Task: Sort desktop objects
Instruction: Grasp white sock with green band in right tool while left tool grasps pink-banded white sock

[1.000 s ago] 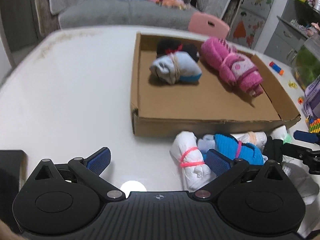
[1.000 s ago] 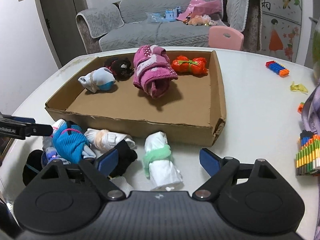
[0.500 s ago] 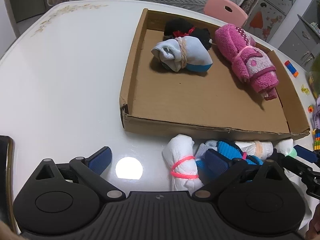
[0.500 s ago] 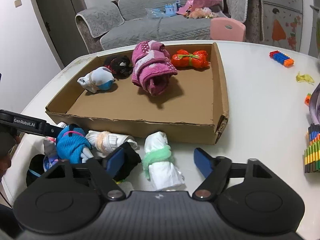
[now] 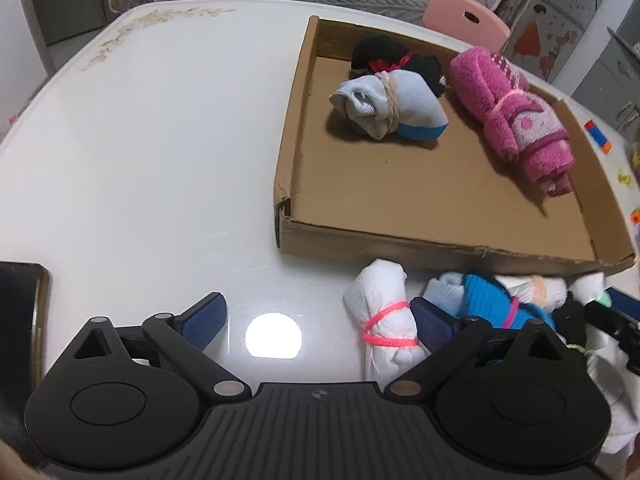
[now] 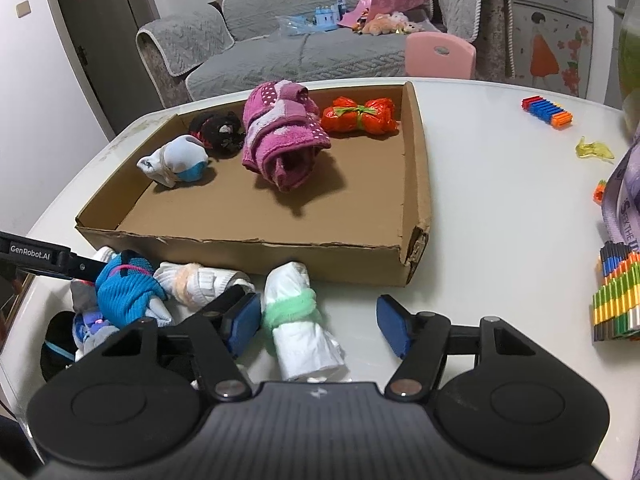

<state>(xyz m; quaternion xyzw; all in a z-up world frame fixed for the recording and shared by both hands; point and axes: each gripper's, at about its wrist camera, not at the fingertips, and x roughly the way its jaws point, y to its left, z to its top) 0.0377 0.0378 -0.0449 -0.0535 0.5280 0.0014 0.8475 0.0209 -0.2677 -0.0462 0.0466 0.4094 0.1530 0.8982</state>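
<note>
**Closing on the green-banded sock roll**

Straddling a white sock roll with a green band (image 6: 301,326), the right gripper (image 6: 318,326) has its jaws partly open; they have just been closing, and the roll lies between them. The left pad (image 6: 243,322) sits just beside the roll's band, whether touching it I cannot tell, while the right pad stands clear of it with bare tabletop between. The roll lies on the white table (image 6: 500,200), close to the near wall of the cardboard tray (image 6: 248,258).

To the left of that roll lies a heap of other bundles: a white sock roll with a peach band (image 6: 196,282), a blue sock bundle with a pink band (image 6: 128,292) and a dark sock (image 6: 56,344) at the table's edge.

The left gripper (image 5: 316,320) hangs with its jaws wide apart and holds nothing. A white sock roll with a pink band (image 5: 384,328) lies just inside its right finger (image 5: 430,326), and only table shows between that roll and the left finger.

Inside the tray lie a light blue sock bundle tied with string (image 6: 176,162), a black bundle (image 6: 218,134), a rolled pink towel (image 6: 282,136) and an orange bundle with a green tie (image 6: 360,116).

Out on the table to the right sit colourful toy blocks (image 6: 546,111) and a yellow scrap (image 6: 594,148).
</note>
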